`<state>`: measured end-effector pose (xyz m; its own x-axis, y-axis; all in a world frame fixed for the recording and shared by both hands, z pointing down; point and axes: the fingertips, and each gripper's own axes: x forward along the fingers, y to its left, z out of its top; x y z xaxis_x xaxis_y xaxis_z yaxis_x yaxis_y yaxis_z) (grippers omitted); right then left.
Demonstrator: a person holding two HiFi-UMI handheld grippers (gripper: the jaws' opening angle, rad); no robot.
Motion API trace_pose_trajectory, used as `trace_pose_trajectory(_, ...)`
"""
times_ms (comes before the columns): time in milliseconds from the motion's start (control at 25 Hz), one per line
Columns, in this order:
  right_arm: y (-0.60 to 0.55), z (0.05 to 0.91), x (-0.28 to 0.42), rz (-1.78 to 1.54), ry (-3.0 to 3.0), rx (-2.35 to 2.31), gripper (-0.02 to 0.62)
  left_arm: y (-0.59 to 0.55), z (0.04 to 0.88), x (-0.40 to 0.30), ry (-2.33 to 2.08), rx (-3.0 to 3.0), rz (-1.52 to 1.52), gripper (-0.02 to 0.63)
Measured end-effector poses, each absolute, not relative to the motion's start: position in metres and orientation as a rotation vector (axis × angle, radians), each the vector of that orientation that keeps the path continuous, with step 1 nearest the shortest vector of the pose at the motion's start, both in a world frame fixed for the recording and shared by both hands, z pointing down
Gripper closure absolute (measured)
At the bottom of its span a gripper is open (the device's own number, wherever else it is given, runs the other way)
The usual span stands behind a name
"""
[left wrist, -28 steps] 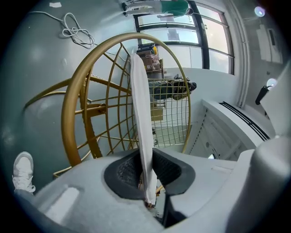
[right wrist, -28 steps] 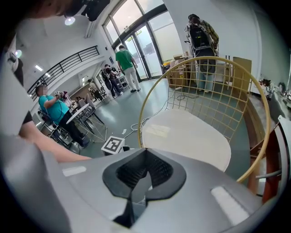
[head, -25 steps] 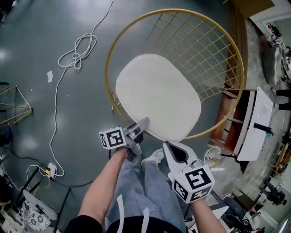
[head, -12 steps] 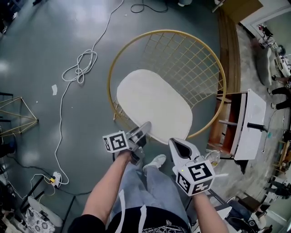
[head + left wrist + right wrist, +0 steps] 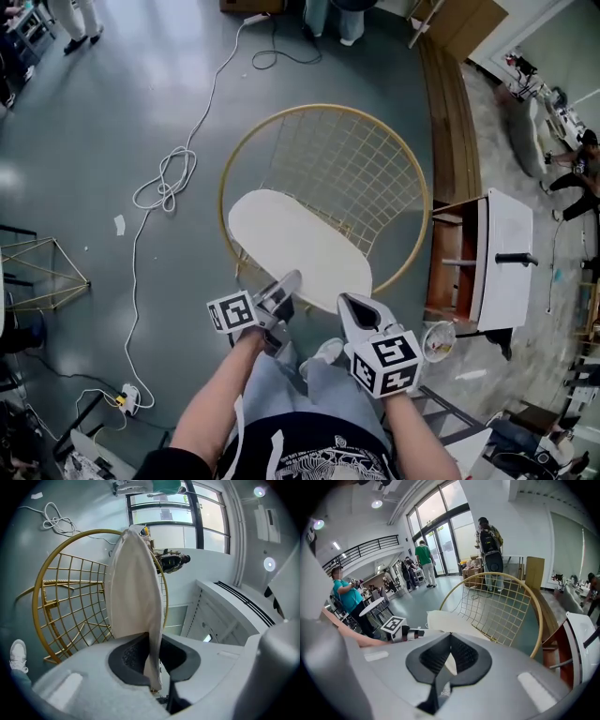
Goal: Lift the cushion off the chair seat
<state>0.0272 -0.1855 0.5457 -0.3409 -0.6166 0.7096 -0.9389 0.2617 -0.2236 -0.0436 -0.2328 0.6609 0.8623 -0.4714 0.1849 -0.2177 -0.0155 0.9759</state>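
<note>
The cream oval cushion (image 5: pixel 291 244) lies over the seat of the round gold wire chair (image 5: pixel 412 178), its near edge raised off the frame. My left gripper (image 5: pixel 289 279) is shut on the near left edge. In the left gripper view the cushion (image 5: pixel 133 588) stands edge-on and runs down between the pads of that gripper (image 5: pixel 152 641), with the chair (image 5: pixel 47 569) behind. My right gripper (image 5: pixel 345 300) meets the near right edge. In the right gripper view its tips (image 5: pixel 450 637) are pressed together, cream fabric shows between the pads, and the cushion (image 5: pixel 459 626) spreads beyond.
A white cable (image 5: pixel 169 178) loops across the grey floor left of the chair, ending at a power strip (image 5: pixel 127 398). A white cabinet (image 5: pixel 502 258) stands close on the right. A gold wire frame (image 5: pixel 37 272) sits at far left. My shoe (image 5: pixel 328 352) is below the grippers.
Both grippers have risen with the cushion's near edge. The head view has drawn back, so the chair looks smaller and lower in the picture.
</note>
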Motion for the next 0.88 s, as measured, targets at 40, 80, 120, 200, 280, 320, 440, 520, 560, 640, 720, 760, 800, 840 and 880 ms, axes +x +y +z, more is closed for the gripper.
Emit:
trace_pose_trajectory(40,-0.184,0.544,0.028,0.877,-2.055,1.415,0.597,-0.231,0.652,-0.042,-0.534,1.596,-0.242,0.561)
trace_pose_trajectory(80,-0.183,0.543,0.029,0.882,-2.061,1.426,0.597,-0.229,0.64,-0.037,-0.499,1.577,-0.295,0.561)
trace_pose_trajectory(120,-0.182,0.54,0.029,0.886,-2.069,1.437,0.597,-0.227,0.625,-0.032,-0.458,1.538,-0.361,0.56)
trace_pose_trajectory(200,-0.179,0.533,0.03,0.888,-2.089,1.454,0.597,-0.221,0.599,-0.025,-0.409,1.467,-0.447,0.56)
trace_pose_trajectory(280,-0.175,0.525,0.033,0.883,-2.113,1.465,0.597,-0.213,0.59,-0.029,-0.459,1.502,-0.394,0.56)
trace_pose_trajectory(320,-0.174,0.52,0.034,0.88,-2.127,1.467,0.597,-0.209,0.585,-0.032,-0.488,1.527,-0.368,0.56)
trace_pose_trajectory(440,-0.173,0.509,0.026,0.868,-2.174,1.47,0.597,-0.203,0.555,-0.036,-0.476,1.503,-0.454,0.56)
trace_pose_trajectory(520,-0.174,0.5,0.012,0.851,-2.211,1.479,0.597,-0.201,0.542,-0.051,-0.497,1.519,-0.475,0.56)
trace_pose_trajectory(560,-0.173,0.495,0.008,0.838,-2.232,1.482,0.597,-0.2,0.536,-0.055,-0.509,1.537,-0.479,0.56)
trace_pose_trajectory(640,-0.172,0.483,0.01,0.81,-2.276,1.484,0.597,-0.198,0.521,-0.052,-0.531,1.575,-0.481,0.56)
trace_pose_trajectory(720,-0.172,0.471,0.02,0.794,-2.311,1.486,0.597,-0.199,0.504,-0.039,-0.551,1.597,-0.486,0.56)
trace_pose_trajectory(760,-0.172,0.466,0.027,0.79,-2.324,1.491,0.597,-0.198,0.495,-0.032,-0.561,1.605,-0.492,0.558)
trace_pose_trajectory(800,-0.171,0.461,0.033,0.787,-2.336,1.498,0.597,-0.198,0.488,-0.026,-0.572,1.616,-0.495,0.558)
trace_pose_trajectory(840,-0.17,0.458,0.039,0.782,-2.348,1.506,0.597,-0.197,0.482,-0.02,-0.584,1.63,-0.497,0.558)
trace_pose_trajectory(880,-0.169,0.454,0.044,0.774,-2.362,1.511,0.597,-0.195,0.477,-0.017,-0.598,1.646,-0.498,0.558)
